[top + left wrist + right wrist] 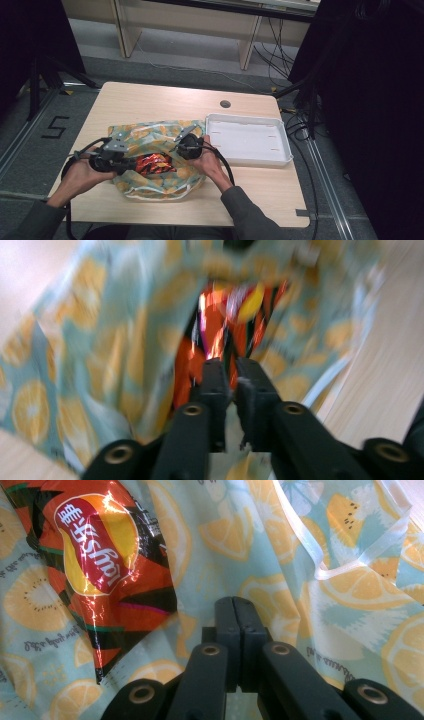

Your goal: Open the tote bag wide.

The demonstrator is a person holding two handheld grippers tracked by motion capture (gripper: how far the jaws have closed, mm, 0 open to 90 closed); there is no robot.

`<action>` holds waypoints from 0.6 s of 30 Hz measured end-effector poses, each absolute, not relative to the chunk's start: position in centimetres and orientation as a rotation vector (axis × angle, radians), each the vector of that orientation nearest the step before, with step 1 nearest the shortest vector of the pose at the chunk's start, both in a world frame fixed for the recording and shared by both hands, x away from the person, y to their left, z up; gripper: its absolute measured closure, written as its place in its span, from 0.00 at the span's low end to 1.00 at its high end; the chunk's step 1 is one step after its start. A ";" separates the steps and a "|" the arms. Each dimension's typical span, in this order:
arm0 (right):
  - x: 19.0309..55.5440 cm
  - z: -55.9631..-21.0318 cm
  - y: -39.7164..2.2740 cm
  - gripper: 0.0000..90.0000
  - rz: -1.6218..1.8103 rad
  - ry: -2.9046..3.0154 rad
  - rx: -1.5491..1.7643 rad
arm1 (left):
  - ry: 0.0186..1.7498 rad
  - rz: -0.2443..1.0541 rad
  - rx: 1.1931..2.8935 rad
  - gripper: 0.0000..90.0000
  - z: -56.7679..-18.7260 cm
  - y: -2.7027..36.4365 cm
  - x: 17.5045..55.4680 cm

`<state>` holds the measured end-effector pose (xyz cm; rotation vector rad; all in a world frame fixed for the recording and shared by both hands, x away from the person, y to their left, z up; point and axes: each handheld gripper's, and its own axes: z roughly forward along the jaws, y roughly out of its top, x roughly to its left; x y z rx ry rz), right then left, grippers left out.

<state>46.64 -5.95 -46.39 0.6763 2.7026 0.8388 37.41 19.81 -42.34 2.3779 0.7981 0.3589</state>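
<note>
A cloth bag (pixel 150 136) printed with orange slices lies on the wooden table (pixel 150 100). A red and orange crisp packet (pixel 156 164) shows in its open mouth. My left gripper (pixel 131 164) is at the left edge of the mouth. In the blurred left gripper view its jaws (pixel 231 362) stand almost together, with cloth (pixel 100 340) pinched between them and the packet (pixel 220 325) just beyond. My right gripper (pixel 176 149) is at the right edge of the mouth. Its jaws (pixel 233 600) are shut on the bag's hem (pixel 240 530), beside the packet (pixel 100 565).
An empty white tray (pixel 286 150) sits on the table to the right of the bag. A round cable hole (pixel 225 104) is near the far edge. The bag's white strap (pixel 320 560) lies loose on the cloth. Dark stands and cables ring the table.
</note>
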 end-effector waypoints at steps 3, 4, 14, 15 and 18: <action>47.0 -46.4 -6.2 1.00 0.830 2.696 0.650 | 0.829 0.382 2.457 0.99 -43.8 20.9 37.5; 47.0 -46.3 -6.3 1.00 0.835 2.695 0.654 | 0.850 0.379 2.471 0.99 -44.2 21.3 37.3; 46.9 -46.4 -6.3 1.00 0.836 2.692 0.701 | 0.873 0.414 2.509 0.93 -45.5 21.9 36.6; 46.9 -46.3 -6.4 1.00 0.841 2.693 0.673 | 0.880 0.413 2.498 0.88 -45.4 21.8 36.6; 46.7 -46.0 -6.5 1.00 0.858 2.693 0.673 | 0.848 0.425 2.487 0.78 -45.3 21.5 36.3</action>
